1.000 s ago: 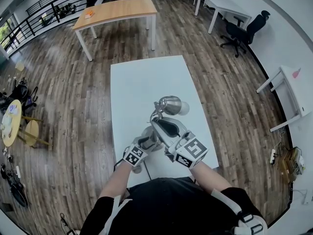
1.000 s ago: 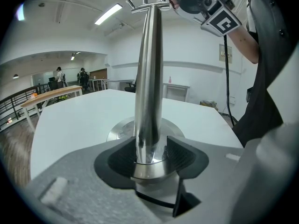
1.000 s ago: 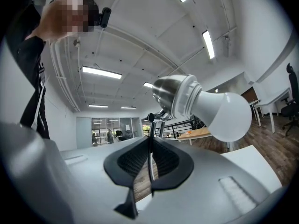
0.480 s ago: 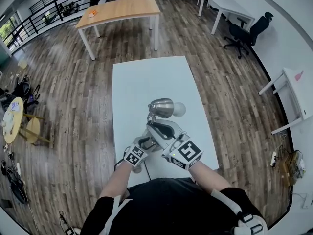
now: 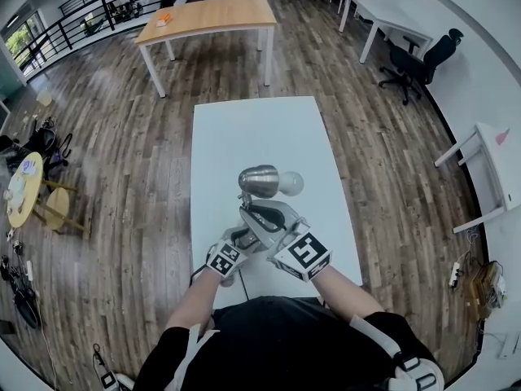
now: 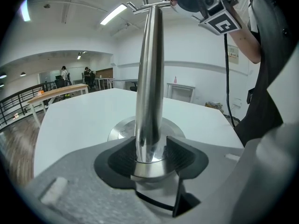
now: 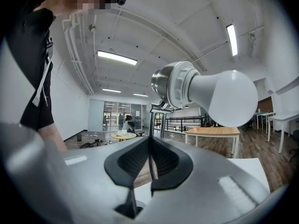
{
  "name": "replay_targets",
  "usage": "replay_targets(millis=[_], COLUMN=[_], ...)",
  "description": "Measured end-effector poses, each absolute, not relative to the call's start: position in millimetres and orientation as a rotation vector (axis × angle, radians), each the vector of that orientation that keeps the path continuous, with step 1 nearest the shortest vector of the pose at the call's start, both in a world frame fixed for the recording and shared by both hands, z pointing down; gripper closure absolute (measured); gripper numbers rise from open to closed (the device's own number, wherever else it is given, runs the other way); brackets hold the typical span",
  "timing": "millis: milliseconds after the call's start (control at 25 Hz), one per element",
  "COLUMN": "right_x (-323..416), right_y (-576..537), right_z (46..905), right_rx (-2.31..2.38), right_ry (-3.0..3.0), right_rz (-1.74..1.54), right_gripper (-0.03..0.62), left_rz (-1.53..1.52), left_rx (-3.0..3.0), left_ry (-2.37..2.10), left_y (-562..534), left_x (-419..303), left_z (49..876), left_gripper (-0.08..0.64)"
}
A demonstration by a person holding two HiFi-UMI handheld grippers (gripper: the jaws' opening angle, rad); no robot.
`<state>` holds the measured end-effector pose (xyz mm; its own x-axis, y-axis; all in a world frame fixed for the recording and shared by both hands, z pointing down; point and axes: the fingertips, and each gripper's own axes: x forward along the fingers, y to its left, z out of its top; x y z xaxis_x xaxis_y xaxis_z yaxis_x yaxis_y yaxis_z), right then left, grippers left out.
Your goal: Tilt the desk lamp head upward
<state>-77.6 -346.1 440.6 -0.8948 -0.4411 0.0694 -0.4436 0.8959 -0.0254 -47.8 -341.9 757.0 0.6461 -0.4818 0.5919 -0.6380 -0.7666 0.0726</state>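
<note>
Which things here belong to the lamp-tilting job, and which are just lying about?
In the job: desk lamp; left gripper, clamped on its pole; right gripper, shut on its thin bracket.
Lying about: wooden table; office chair; round yellow table.

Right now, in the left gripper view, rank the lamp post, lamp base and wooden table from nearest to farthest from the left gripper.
1. lamp post: dead centre, clamped between the jaws of the left gripper.
2. lamp base: just beyond the jaws, low on the white table.
3. wooden table: far left, across the room.
</note>
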Motion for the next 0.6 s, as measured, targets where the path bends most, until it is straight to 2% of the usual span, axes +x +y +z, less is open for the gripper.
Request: replay_targets(millis=[240,320,600], right_x=[-73.8,-66.4,-24.2], right_y=[-348.0,-346.8,-337.2], right_z=[452.2,458.5,459.1], right_rx=[0.686,0.700,0.809], right_ry=[-2.948,-2.950,-2.961], right_rz=[0.031,0.087,0.151], right_gripper=[0.556,0.471,0.470], left_rz=[0.832,0.840,0.659], left_rx=[2.553,2.534,2.340], left_ry=[-0.937,-0.958,-1.101], left_y=[-344.5,-344.0,-342.2], left_x=[-48.5,-50.1,-61.3], left_z=[757.6,757.6,743.3], left_gripper=[0.357,0.357,0.344])
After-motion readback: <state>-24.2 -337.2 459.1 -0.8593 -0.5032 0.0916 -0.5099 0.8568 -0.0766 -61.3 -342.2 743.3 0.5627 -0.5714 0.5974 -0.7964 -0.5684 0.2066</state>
